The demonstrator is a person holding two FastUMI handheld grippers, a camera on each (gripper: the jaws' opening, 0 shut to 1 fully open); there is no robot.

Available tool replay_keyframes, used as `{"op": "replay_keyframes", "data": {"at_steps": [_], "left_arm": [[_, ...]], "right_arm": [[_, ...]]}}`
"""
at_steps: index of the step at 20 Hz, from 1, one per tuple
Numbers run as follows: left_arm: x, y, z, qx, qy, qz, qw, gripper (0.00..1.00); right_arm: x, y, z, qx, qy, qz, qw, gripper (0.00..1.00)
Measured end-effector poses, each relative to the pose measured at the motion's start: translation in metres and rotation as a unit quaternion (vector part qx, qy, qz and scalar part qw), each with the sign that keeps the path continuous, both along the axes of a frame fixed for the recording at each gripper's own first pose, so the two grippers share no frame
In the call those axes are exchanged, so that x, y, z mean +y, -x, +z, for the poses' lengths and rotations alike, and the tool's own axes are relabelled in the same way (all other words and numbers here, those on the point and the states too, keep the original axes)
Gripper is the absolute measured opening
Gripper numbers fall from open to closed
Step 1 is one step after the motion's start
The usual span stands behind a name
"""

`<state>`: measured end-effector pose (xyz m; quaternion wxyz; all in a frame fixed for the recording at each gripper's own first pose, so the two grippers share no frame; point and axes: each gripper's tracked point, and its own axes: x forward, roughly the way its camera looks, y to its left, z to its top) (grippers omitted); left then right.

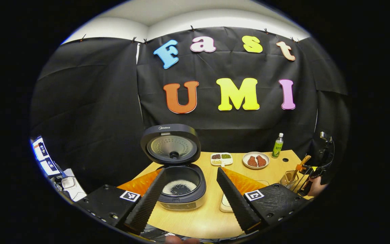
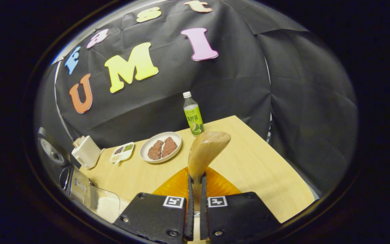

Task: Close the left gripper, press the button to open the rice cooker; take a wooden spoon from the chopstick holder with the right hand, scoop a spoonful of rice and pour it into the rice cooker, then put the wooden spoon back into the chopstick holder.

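Above table (image 2: 249,162), right tool (image 2: 195,189) clamps wooden spoon (image 2: 207,150) (bowl upward); left tool (image 1: 188,196) apart.

— Where does your left gripper view look from?
— From the table's (image 1: 208,217) near edge, facing the back wall, rice cooker (image 1: 178,169) close at 12 o'clock.
— And the right gripper view?
— Low over the table, tilted, facing its far corner. Both share the meat plate (image 2: 161,147) and green bottle (image 2: 193,115).

Open rice cooker (image 1: 180,184); upright wooden spoon (image 2: 206,151)
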<state>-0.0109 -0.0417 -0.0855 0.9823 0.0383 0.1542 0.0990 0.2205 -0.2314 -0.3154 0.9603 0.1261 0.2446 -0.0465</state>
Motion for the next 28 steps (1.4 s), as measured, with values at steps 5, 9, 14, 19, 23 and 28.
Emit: {"op": "replay_keyframes", "data": {"at_steps": [5, 9, 14, 19, 23, 28], "left_arm": [[0.007, -0.008, 0.017, -0.025, -0.015, 0.001, 1.0, 0.96], [0.011, -0.025, 0.033, -0.048, -0.016, -0.008, 0.999, 0.96], [0.018, -0.042, 0.057, -0.085, -0.025, -0.017, 0.996, 0.96], [0.042, -0.071, 0.08, -0.1, -0.013, -0.011, 0.995, 0.96], [0.067, -0.103, 0.094, -0.101, 0.016, -0.002, 0.995, 0.96], [0.089, -0.15, 0.083, -0.07, 0.044, 0.008, 0.997, 0.95]], "right_arm": [[-0.009, -0.001, 0.013, -0.023, 0.01, -0.01, 1.0, 0.19], [-0.021, 0.003, 0.042, -0.05, 0.036, -0.011, 0.998, 0.64], [-0.042, 0.017, 0.097, -0.095, 0.079, -0.031, 0.992, 0.94], [-0.032, 0.034, 0.157, -0.146, 0.113, -0.015, 0.983, 1.0], [-0.005, 0.057, 0.196, -0.182, 0.122, 0.013, 0.976, 0.99], [0.01, 0.098, 0.213, -0.201, 0.132, 0.026, 0.97, 1.0]]}}
